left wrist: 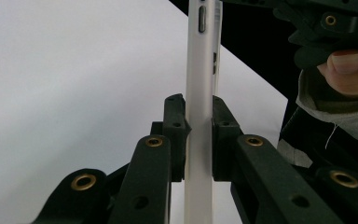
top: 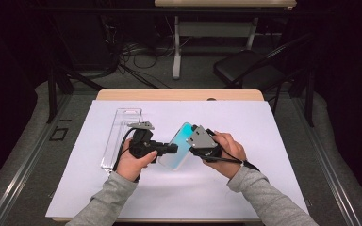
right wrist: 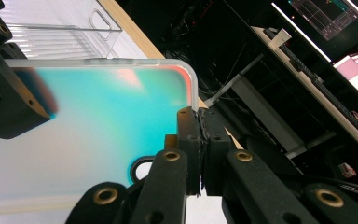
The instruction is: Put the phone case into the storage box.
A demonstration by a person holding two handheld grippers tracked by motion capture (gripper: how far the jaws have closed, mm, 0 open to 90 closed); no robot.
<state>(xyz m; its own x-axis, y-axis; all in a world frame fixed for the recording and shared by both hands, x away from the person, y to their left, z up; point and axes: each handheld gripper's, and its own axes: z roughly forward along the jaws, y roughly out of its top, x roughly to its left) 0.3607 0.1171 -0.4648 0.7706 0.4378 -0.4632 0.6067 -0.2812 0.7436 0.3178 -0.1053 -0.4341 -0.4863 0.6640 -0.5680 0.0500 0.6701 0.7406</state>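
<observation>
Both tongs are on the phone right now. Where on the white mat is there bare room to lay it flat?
The widest bare patch of the white mat lies right of the right tongs, out to its right edge. The strip behind the phone, toward the wooden table edge, is also bare. It is crowded left of the left tongs, where the clear plastic tray lies.

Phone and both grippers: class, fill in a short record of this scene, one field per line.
Held item: phone in a clear case, teal back showing
Left gripper: shut on the phone's edges
Right gripper: shut on the case rim at the phone's end
Phone position: lifted off the white sheet, tilted
Nearby: clear plastic tray at left
</observation>
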